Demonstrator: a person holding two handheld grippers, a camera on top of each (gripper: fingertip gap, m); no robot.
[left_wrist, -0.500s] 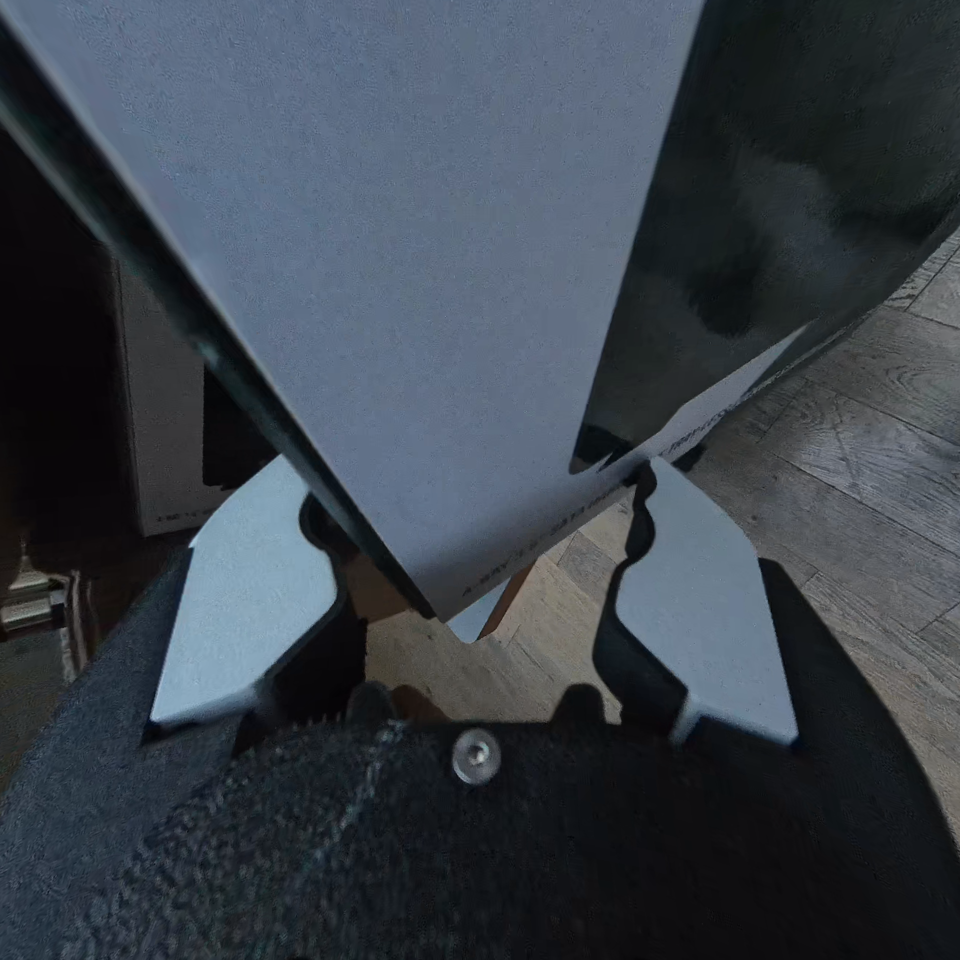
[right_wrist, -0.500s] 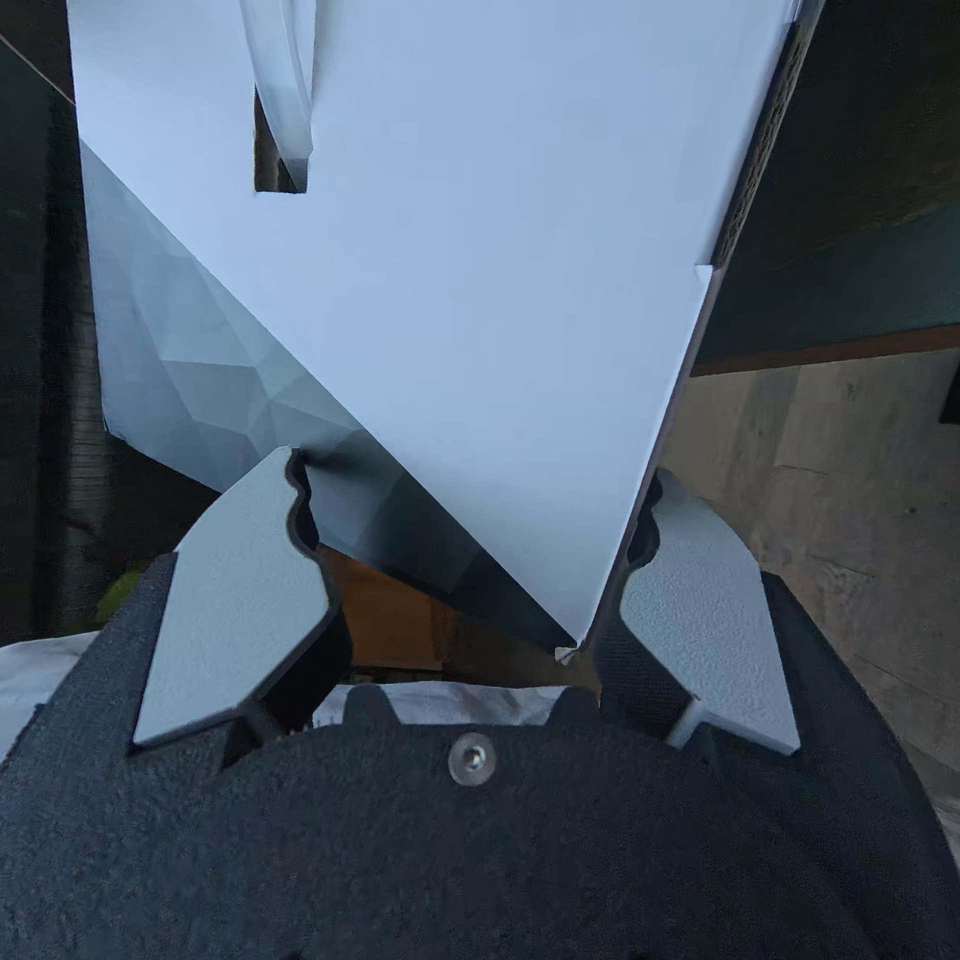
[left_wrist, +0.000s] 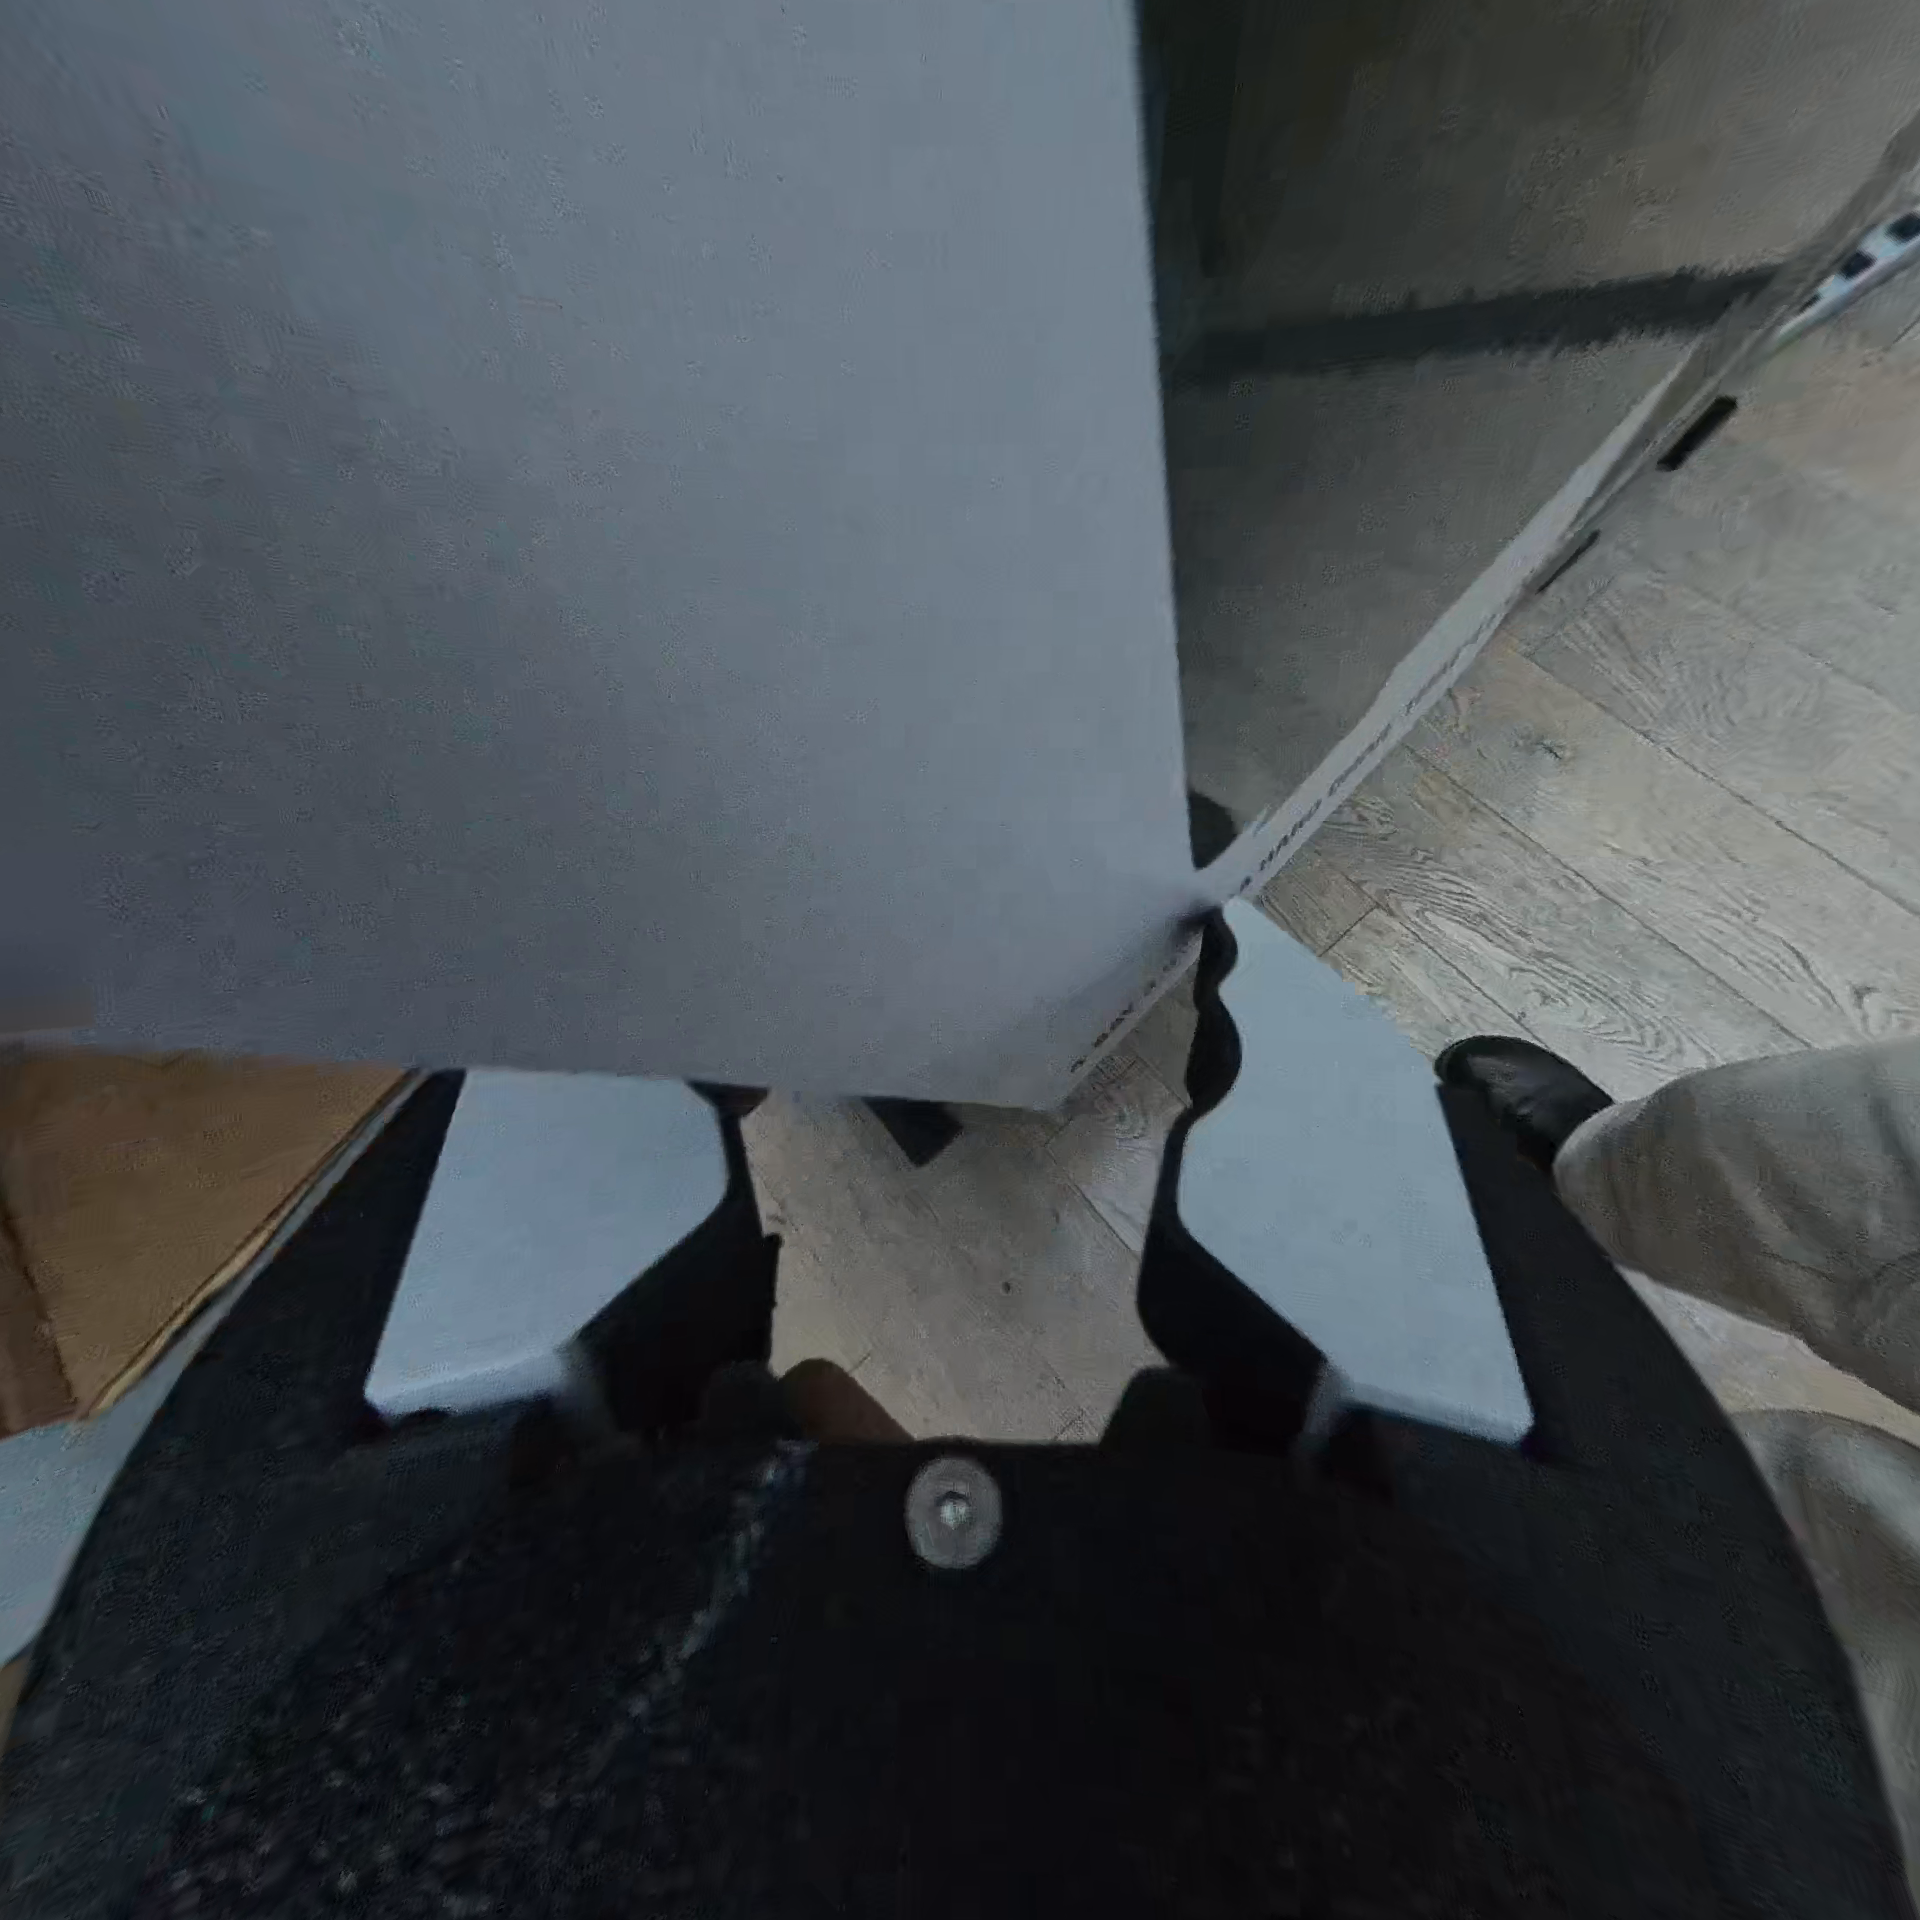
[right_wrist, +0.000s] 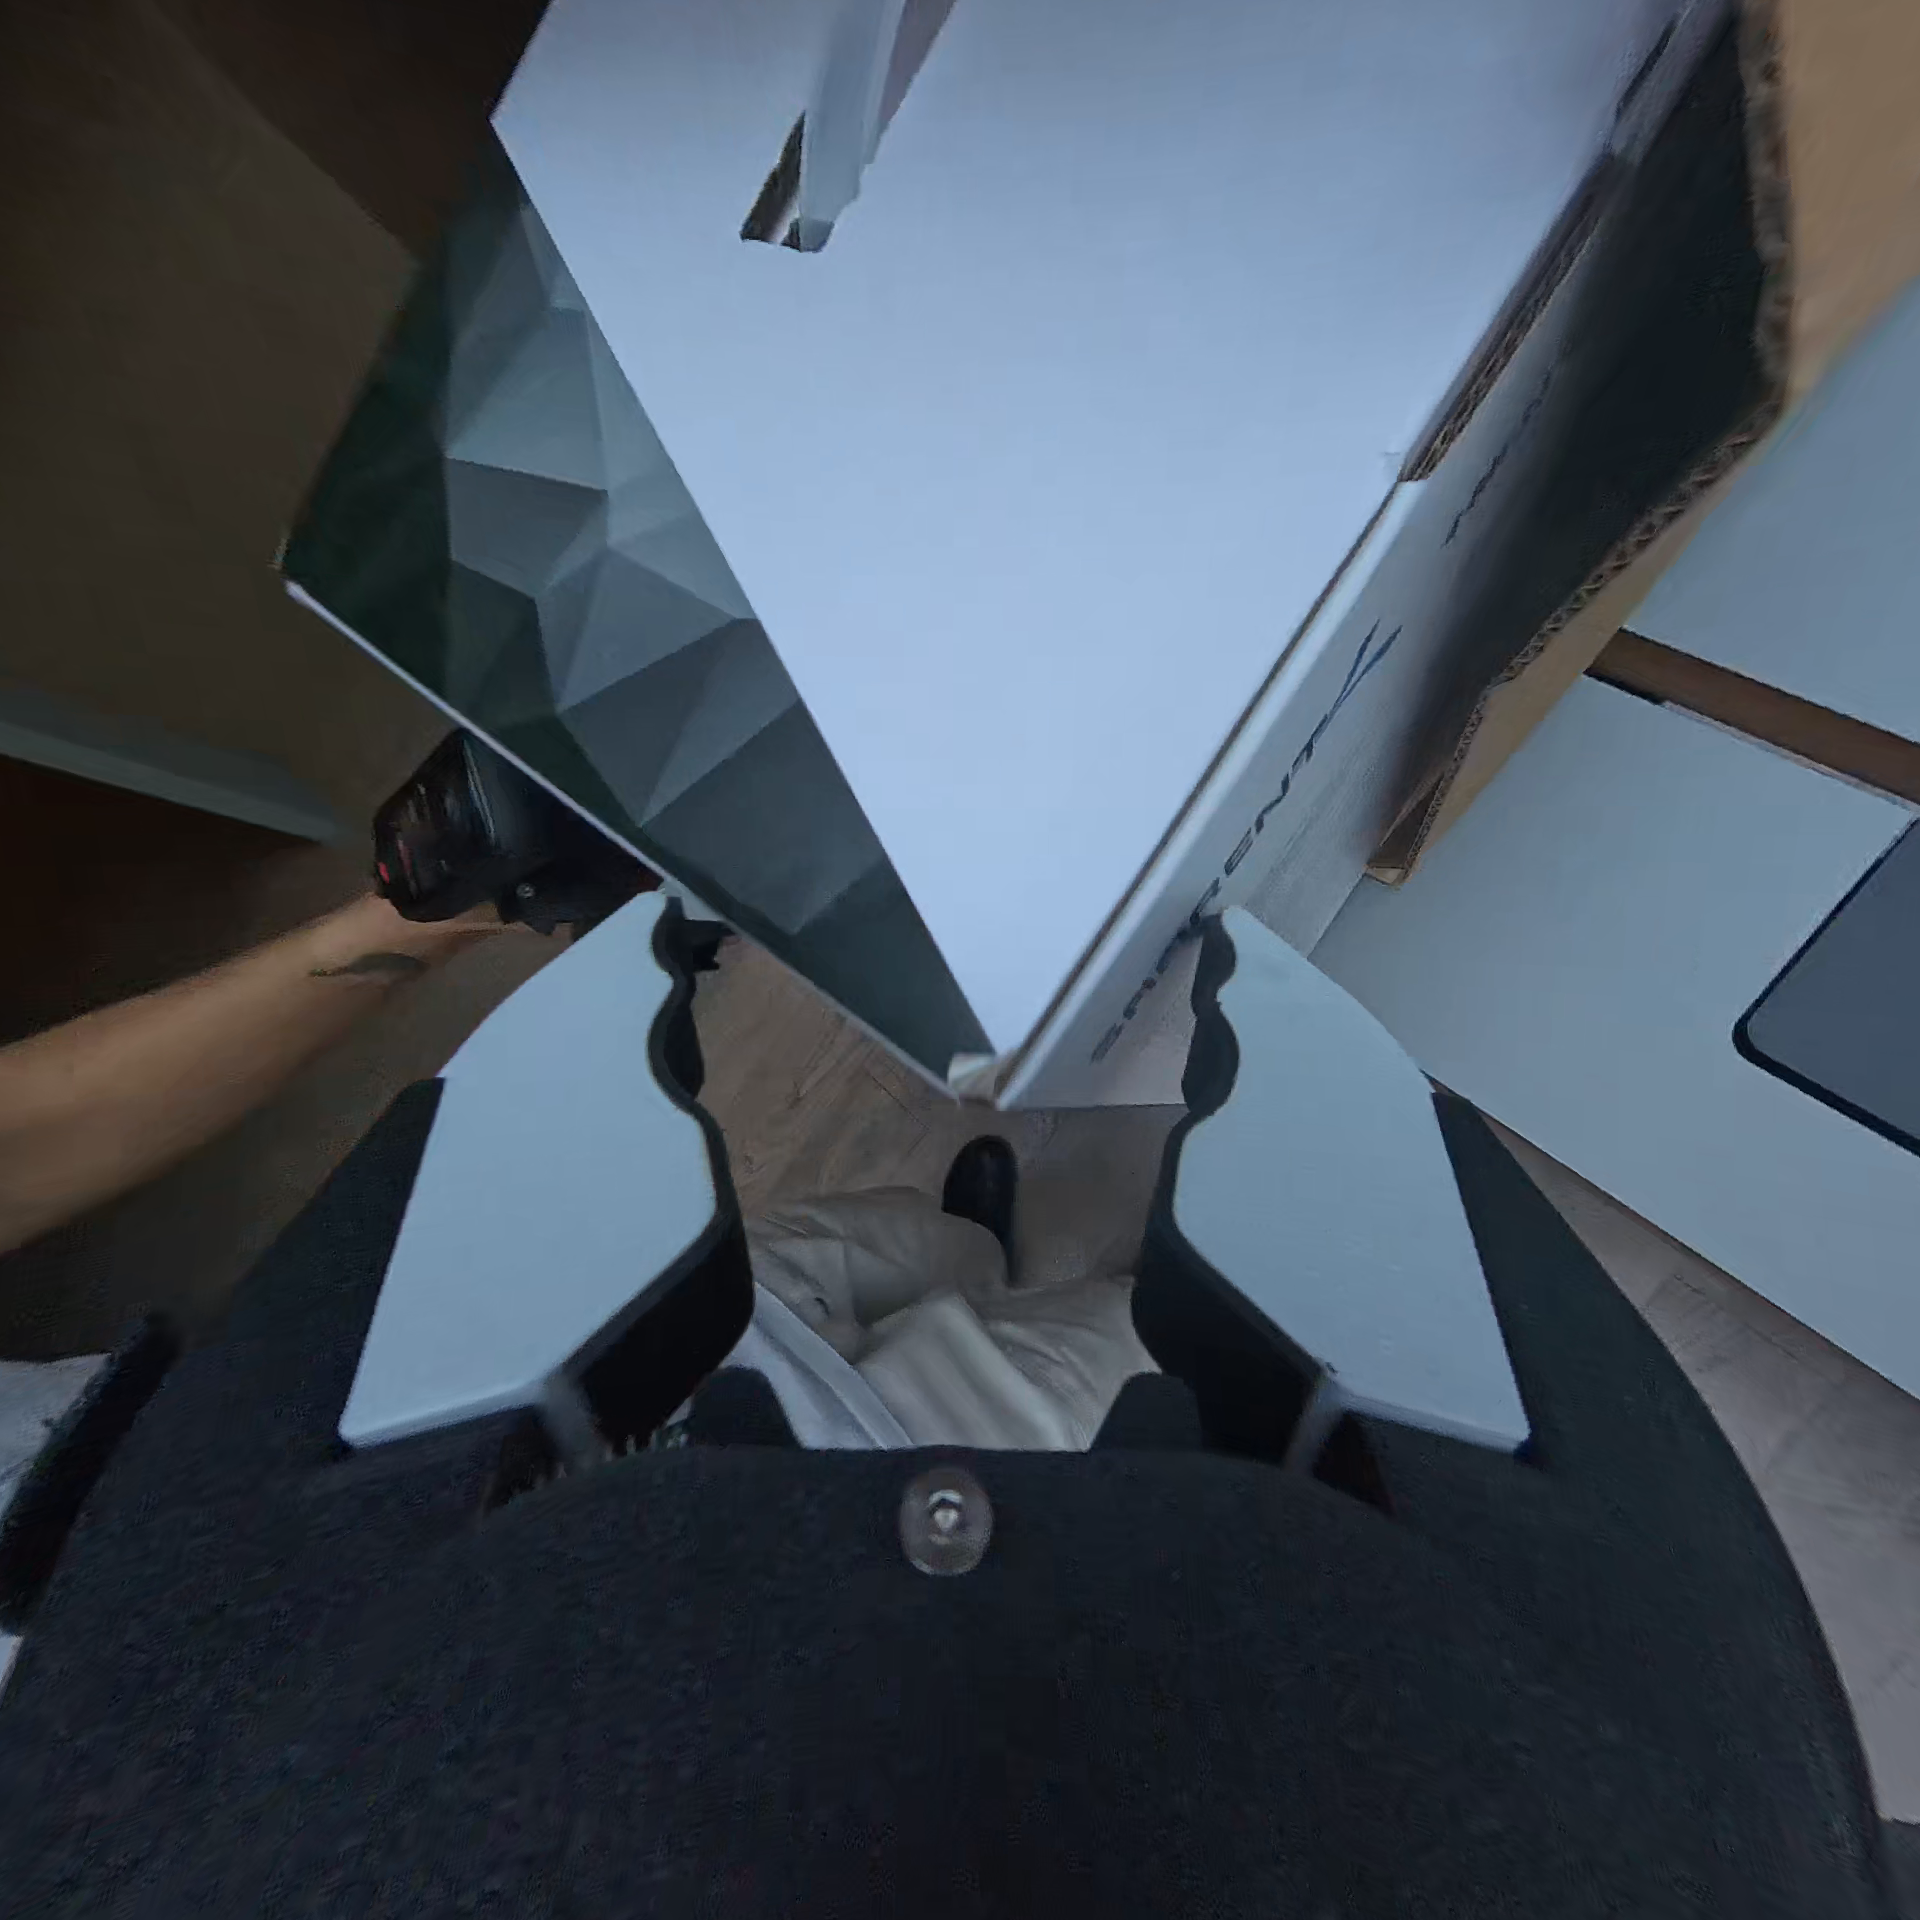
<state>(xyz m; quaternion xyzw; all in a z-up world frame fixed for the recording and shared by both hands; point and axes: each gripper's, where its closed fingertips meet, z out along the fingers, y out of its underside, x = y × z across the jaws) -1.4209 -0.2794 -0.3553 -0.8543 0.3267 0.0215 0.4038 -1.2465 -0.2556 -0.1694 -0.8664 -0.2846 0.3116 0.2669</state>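
I am holding my left gripper (left_wrist: 966, 997) and right gripper (right_wrist: 935, 914) with fingers spread wide, each straddling a lower corner of the large white cardboard box (right_wrist: 1039, 520) with a dark faceted print on one face, the visible tips touching its sides, though my left gripper's 10 o'clock tip is hiding behind the panel. The box is hanging clear of the grey-brown wooden plank floor (left_wrist: 1610, 779), filling 12 o'clock. A beige trouser leg (left_wrist: 1766, 1195) is showing at 3 o'clock, and a brown corrugated carton (right_wrist: 1787, 260) is leaning at 1 o'clock.
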